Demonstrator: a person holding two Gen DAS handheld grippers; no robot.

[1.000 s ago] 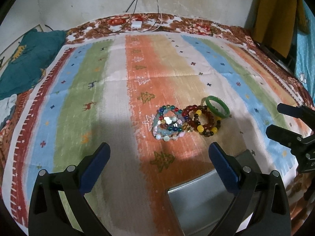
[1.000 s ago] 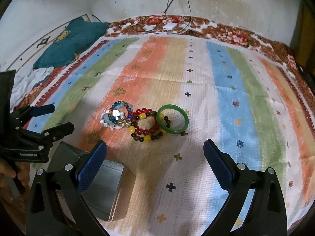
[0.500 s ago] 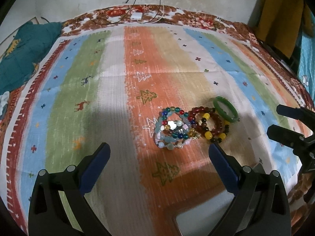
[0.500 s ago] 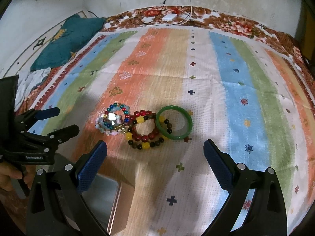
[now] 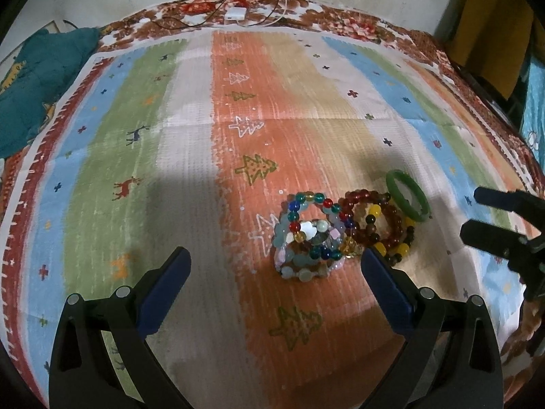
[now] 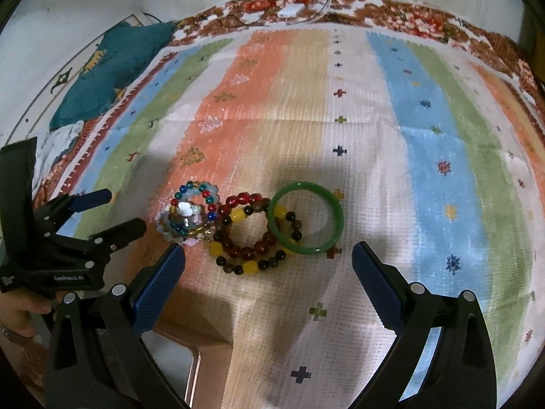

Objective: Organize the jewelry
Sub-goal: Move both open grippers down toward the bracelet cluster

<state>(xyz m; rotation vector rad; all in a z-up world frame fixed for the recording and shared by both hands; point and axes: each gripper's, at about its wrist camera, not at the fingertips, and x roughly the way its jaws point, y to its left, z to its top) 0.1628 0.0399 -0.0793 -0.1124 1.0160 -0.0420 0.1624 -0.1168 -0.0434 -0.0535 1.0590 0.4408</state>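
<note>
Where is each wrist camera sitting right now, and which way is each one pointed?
Left wrist: on the left hand-held gripper, looking forward and down at the striped patterned cloth; its open blue-padded fingers frame the multicoloured bead bracelet pile, with the right hand-held gripper at the right edge.
Right wrist: on the right hand-held gripper, facing the glossy green bangle; the left hand-held gripper and a hand show at left.
Shared: the bracelets, the bangle and the cloth.
</note>
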